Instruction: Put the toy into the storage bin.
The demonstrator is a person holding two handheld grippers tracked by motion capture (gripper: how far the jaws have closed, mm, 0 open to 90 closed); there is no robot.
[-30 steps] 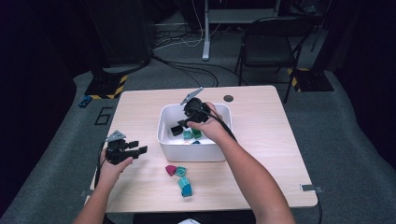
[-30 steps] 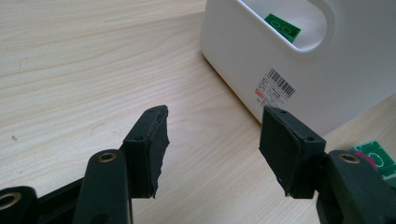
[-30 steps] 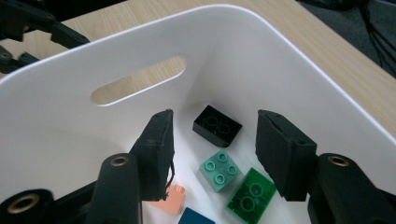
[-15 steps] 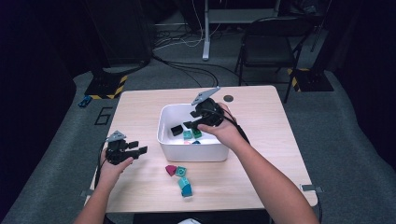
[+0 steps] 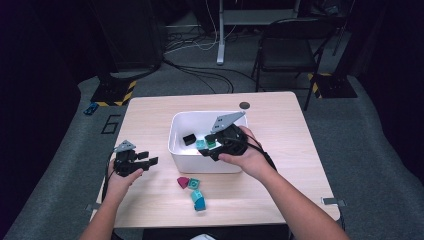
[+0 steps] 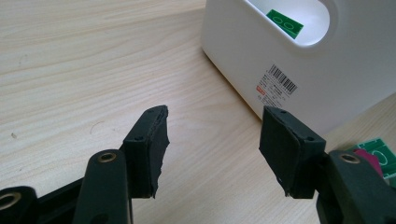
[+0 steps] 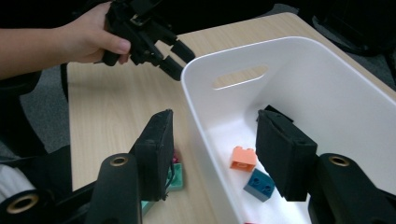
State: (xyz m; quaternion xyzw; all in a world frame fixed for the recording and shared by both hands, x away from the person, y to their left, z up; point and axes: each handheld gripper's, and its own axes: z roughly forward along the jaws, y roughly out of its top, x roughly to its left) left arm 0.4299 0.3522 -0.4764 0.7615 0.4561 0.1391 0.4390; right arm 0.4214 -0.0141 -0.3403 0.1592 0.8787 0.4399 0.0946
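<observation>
A white bin [image 5: 176, 150] stands mid-table and holds several small bricks, among them a black one [image 5: 189, 139] and a green one [image 5: 212, 142]. My right gripper [image 5: 206, 146] hangs open over the bin's front wall [image 7: 205, 154], with one jaw outside and one inside. An orange brick [image 7: 243, 158] and a blue brick [image 7: 261, 185] lie beyond its inner jaw. My left gripper [image 5: 145, 162] is open and empty, low over bare table to the left of the bin [image 6: 299, 70]. A magenta brick [image 5: 183, 182], a green brick [image 5: 194, 183] and a teal brick [image 5: 198, 200] lie in front of the bin.
The bin's left wall has a handle slot [image 6: 299, 14] with a green brick showing through it. A small dark disc [image 5: 244, 105] sits near the table's far edge. A folding chair [image 5: 285, 45] and cables stand on the floor beyond the table.
My right gripper has moved from the bin's far right side toward the person and down to the front wall. The left gripper has stayed put.
</observation>
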